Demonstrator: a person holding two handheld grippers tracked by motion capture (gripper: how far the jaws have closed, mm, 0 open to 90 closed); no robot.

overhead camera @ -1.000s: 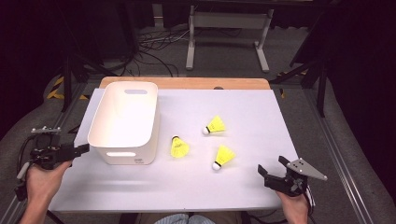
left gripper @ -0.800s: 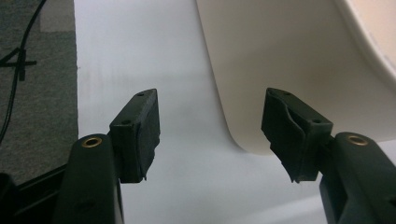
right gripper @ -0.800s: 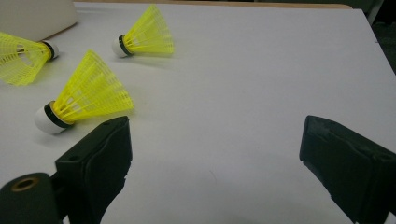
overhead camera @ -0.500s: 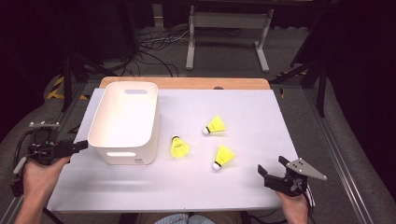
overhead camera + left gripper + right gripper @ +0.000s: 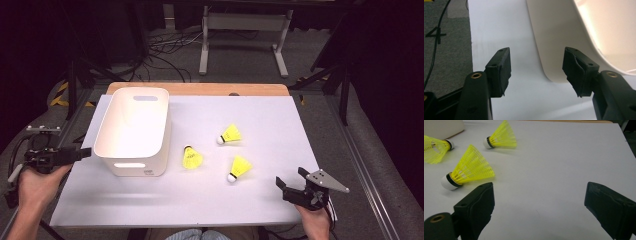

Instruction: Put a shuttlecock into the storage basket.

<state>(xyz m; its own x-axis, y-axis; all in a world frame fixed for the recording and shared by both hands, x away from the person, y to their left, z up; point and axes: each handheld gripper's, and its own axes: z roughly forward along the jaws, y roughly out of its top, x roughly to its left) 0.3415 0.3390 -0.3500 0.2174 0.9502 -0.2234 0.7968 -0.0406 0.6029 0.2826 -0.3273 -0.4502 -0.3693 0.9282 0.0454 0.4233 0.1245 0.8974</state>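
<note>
Three yellow shuttlecocks with white cork tips lie on the white table sheet: one point(image 5: 191, 158) just right of the white bin point(image 5: 131, 167), one point(image 5: 231, 134) farther back, one point(image 5: 240, 167) nearer the front. My left gripper point(image 5: 82, 153) is open at the table's left edge and points at the bin's near left corner; in the left gripper view that outer wall point(image 5: 559, 37) curves just past the open jaws point(image 5: 537, 72), with nothing between them. My right gripper point(image 5: 291, 177) stands open near the front right; the nearest shuttlecock point(image 5: 469, 170) lies ahead of its left jaw point(image 5: 539, 205).
The bin looks empty inside from above. A wooden strip point(image 5: 200, 89) borders the table's far edge. Grey carpet with black cables point(image 5: 434, 37) lies left of the table. Metal stand legs point(image 5: 242, 45) are on the floor beyond it.
My left gripper has drifted a little to the left beside the bin's corner. The right gripper and the shuttlecocks have stayed where they were.
</note>
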